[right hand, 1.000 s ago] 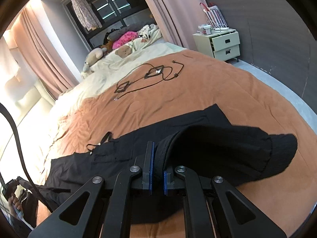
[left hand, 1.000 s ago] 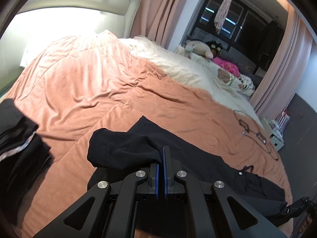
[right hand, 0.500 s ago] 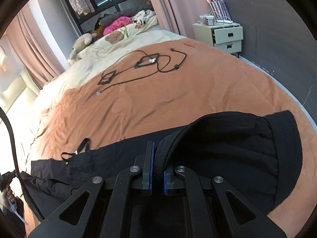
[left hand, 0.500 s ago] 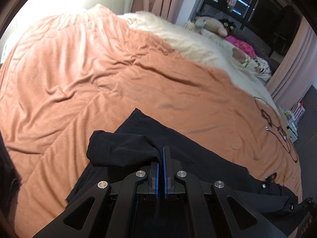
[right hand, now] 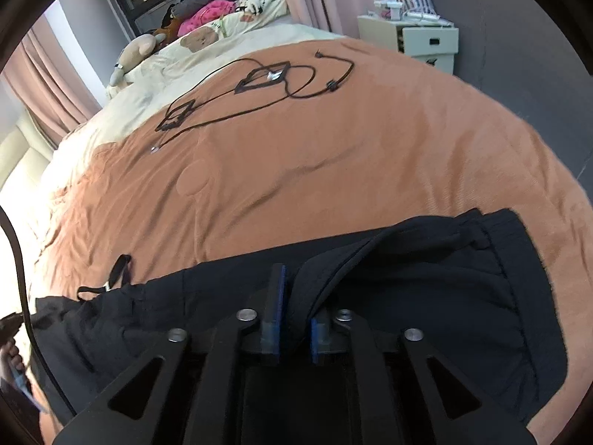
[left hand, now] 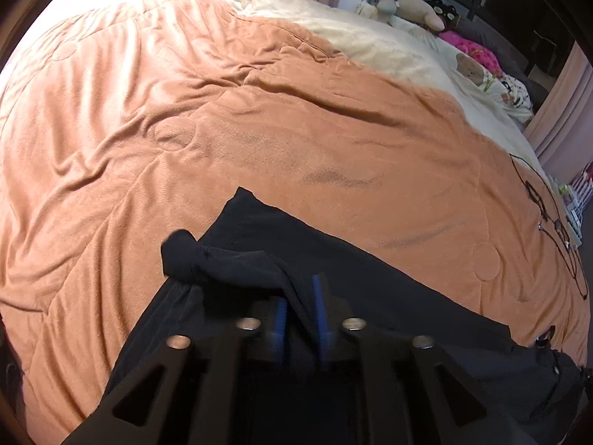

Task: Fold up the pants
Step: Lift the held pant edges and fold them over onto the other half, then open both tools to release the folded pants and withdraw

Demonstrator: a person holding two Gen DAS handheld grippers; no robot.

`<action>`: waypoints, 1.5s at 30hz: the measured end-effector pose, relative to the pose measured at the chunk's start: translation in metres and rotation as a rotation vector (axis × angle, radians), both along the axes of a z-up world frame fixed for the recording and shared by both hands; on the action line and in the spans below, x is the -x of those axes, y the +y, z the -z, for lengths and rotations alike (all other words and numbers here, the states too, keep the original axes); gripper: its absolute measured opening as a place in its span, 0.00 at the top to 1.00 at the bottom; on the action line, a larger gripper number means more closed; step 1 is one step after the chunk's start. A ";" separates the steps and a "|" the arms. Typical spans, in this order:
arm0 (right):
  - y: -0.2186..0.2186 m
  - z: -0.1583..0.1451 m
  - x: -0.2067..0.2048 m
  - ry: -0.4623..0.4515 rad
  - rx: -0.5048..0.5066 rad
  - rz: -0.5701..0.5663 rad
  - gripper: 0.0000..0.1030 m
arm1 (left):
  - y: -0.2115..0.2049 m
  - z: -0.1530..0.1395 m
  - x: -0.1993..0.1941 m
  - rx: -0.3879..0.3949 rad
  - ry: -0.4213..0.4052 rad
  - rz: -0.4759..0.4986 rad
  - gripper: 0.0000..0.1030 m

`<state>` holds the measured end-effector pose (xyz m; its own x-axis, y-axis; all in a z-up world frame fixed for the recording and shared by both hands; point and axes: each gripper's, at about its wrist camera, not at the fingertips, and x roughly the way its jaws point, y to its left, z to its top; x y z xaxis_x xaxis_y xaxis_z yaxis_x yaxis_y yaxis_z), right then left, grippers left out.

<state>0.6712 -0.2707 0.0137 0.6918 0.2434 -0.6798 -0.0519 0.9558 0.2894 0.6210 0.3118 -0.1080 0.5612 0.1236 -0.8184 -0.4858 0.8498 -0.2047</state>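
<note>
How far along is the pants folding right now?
Done: black pants doubled over on the orange blanket. In hand: left tongs and right tongs have just been opening, cloth loose between them. Left: pull clear, smooth the bunched end, likely fold again.

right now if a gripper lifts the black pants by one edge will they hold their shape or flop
Likely flop: the black pants already sag in soft folds over the orange blanket, and one end has bunched into a twisted lump. They look thin, so probably light. The cloth may slip from the left gripper, whose jaws have just been opening.
</note>
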 end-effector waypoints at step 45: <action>-0.140 0.019 0.156 -0.020 -0.019 0.223 0.31 | 0.008 -0.024 0.191 -0.004 -0.024 -0.018 0.21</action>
